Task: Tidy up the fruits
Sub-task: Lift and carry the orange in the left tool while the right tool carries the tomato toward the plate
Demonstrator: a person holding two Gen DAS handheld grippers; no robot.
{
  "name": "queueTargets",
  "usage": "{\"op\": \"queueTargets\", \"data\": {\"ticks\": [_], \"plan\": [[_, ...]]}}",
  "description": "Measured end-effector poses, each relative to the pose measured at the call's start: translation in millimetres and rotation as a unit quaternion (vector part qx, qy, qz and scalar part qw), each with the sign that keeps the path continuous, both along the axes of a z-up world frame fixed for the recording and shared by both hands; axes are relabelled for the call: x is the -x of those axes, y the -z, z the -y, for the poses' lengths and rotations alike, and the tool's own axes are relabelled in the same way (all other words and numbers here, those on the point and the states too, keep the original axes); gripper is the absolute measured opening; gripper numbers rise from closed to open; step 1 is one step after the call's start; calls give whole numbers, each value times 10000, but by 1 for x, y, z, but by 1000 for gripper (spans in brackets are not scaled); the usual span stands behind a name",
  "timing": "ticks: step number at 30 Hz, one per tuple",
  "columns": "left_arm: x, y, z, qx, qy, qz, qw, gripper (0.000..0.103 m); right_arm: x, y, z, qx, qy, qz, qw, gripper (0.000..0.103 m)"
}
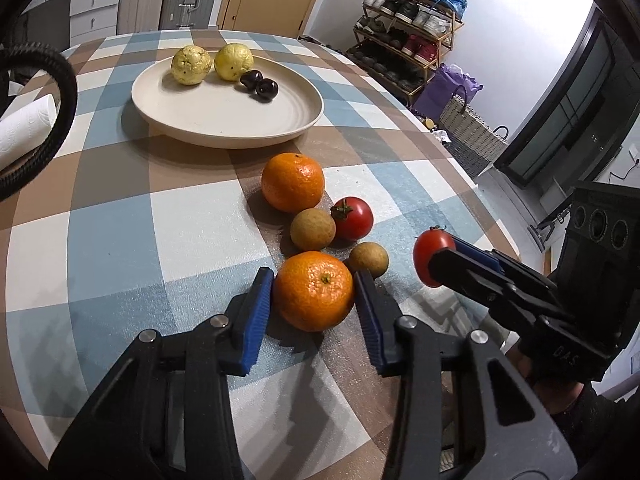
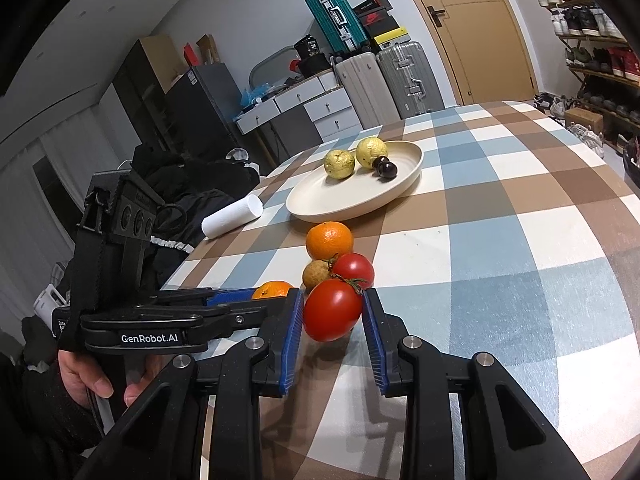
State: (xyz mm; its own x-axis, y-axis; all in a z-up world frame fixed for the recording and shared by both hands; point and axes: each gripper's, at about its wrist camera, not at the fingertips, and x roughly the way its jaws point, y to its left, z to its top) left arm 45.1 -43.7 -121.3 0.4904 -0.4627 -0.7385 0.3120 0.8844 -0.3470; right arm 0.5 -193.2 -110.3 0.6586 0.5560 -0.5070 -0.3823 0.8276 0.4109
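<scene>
Left wrist view puts my left gripper (image 1: 314,294) closest: its blue pads sit either side of the near mandarin (image 1: 314,291), close against the skin, though I cannot tell whether they press on it yet. That mandarin rests on the checked tablecloth (image 1: 120,220), toward the table's near edge. Just beside it, my right gripper (image 2: 332,314) is clamped on a tomato (image 2: 332,310), and in the left wrist view the fruit looks clear of the cloth.

Risks as I judge them: the two grippers are near each other, so swinging either one sideways could knock the other and shake the tomato loose. Squeezing harder could split its thin skin. A longan (image 1: 368,259) touches the near mandarin, with a second longan (image 1: 312,229) and another tomato (image 1: 353,217) just behind; lifting carelessly could send these round fruits rolling toward the table's right edge.

Farther on lies the far mandarin (image 1: 293,182), then the cream plate (image 1: 224,120) near the far edge, holding two yellow guavas (image 1: 191,65) and two dark cherries (image 1: 259,84). Dropping fruit in hard could bump those out.
</scene>
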Motion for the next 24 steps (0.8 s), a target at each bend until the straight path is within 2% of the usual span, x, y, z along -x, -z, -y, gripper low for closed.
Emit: {"op": "queueTargets", "data": {"ticks": [7, 14, 20, 24], "plan": [[-4, -6, -14, 145, -138, 131, 9997, 38, -10, -10, -4, -125, -51, 5, 9999, 30], [-15, -21, -39, 216, -596, 364, 9973, 38, -30, -27, -9, -300, -158, 53, 9994, 30], [-43, -40, -65, 291, -875, 490, 9945, 38, -67, -37, -17, -246, -108, -207, 9994, 30], [-71, -48, -81, 246, -1074, 511, 9926, 38, -101, -42, -26, 22, -46, -380, 9993, 30]]}}
